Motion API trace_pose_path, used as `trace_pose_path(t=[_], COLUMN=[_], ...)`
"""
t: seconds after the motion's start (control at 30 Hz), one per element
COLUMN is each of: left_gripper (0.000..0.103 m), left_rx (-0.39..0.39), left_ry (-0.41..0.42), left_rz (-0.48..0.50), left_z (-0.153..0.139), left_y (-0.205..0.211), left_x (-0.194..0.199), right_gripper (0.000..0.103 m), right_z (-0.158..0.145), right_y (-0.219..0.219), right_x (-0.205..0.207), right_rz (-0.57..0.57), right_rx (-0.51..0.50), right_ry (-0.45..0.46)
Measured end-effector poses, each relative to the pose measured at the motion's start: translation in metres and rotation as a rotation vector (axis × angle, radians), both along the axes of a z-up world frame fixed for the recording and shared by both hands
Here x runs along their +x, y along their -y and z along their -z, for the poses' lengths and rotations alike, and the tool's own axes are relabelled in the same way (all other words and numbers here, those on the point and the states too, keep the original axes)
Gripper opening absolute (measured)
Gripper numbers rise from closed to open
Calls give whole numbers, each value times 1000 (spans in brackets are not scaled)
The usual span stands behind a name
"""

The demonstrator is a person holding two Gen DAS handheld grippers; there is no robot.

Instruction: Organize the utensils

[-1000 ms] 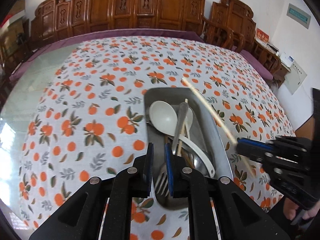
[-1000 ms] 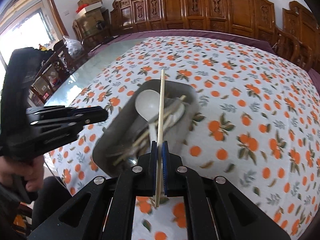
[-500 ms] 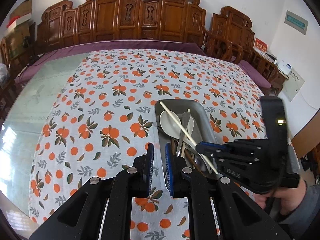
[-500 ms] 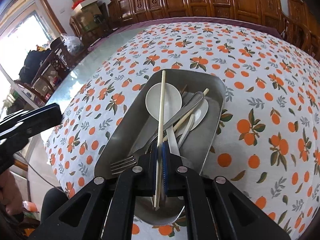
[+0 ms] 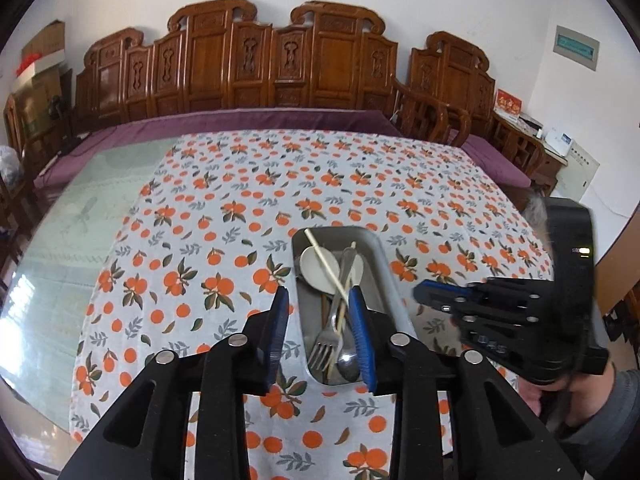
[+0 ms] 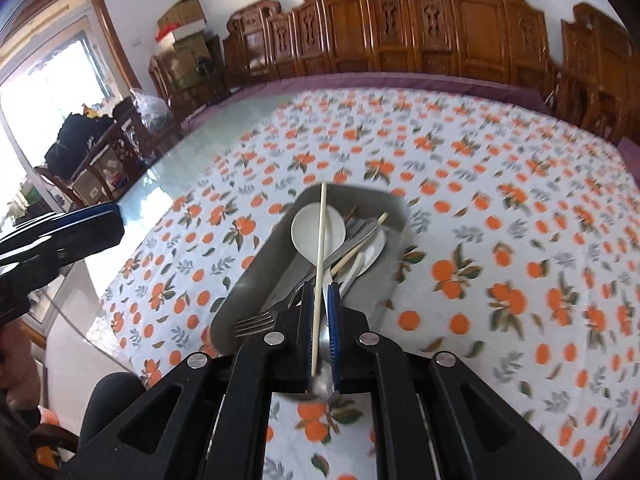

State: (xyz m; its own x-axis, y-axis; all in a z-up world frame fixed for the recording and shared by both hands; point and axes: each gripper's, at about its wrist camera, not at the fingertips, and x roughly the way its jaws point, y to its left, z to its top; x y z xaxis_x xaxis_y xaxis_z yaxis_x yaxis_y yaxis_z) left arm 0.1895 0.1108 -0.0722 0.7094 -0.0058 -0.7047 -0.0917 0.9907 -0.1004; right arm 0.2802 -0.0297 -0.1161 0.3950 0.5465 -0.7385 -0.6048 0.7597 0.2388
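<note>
A grey metal tray point(image 5: 384, 264) point(image 6: 260, 264) sits on the cloth. It holds a white spoon point(image 5: 316, 268) point(image 6: 308, 226), a fork point(image 5: 322, 350) point(image 6: 252, 324), a metal spoon point(image 5: 348, 364) and chopsticks. A pale chopstick point(image 5: 322, 260) point(image 6: 322, 240) lies across the white spoon. My left gripper point(image 5: 318, 300) point(image 6: 112, 220) hangs above the tray's near end; its jaws are opening with nothing between them. My right gripper point(image 5: 418, 291) point(image 6: 320, 292) is above the tray's right side. Its jaws are opening a sliver, and the chopstick shows through the gap, down in the tray.
An orange-print tablecloth point(image 5: 240, 240) covers most of a glass-topped table point(image 5: 60, 248). Carved wooden chairs point(image 5: 280, 60) with purple cushions line the far side. A person's hand point(image 5: 592, 392) grips the right tool at the lower right. Boxes and bags stand near a window point(image 6: 60, 92).
The right gripper brought the pale chopstick over the tray, let it go and drew up. The left gripper rose and pulled back, and its jaws widened.
</note>
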Motion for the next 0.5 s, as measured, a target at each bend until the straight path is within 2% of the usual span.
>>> trace_pose_path(t=[0.03,0.17,0.23,0.33,0.5], left_gripper=[40,51,67,80,93], left_rx=[2,10,12,24,27], left_ry=[10,47,67,98,137], left_rz=[2,12,16,27,25], left_z=[-4,-18,-24,-34,-47], left_y=[3,19,26,40,58], left_x=[-3,-16,-22,-33,-48], right_gripper=[12,22,26,39,57], right_z=[-8,-35,-47,-61,-81], right_y=[8,39,54,73,102], right_x=[-7,-31,-44,-59,-80], right_rz=[7,37,56,82,129], right_rx=[7,33,46,62,79], right_ry=[21,75,102,130,176])
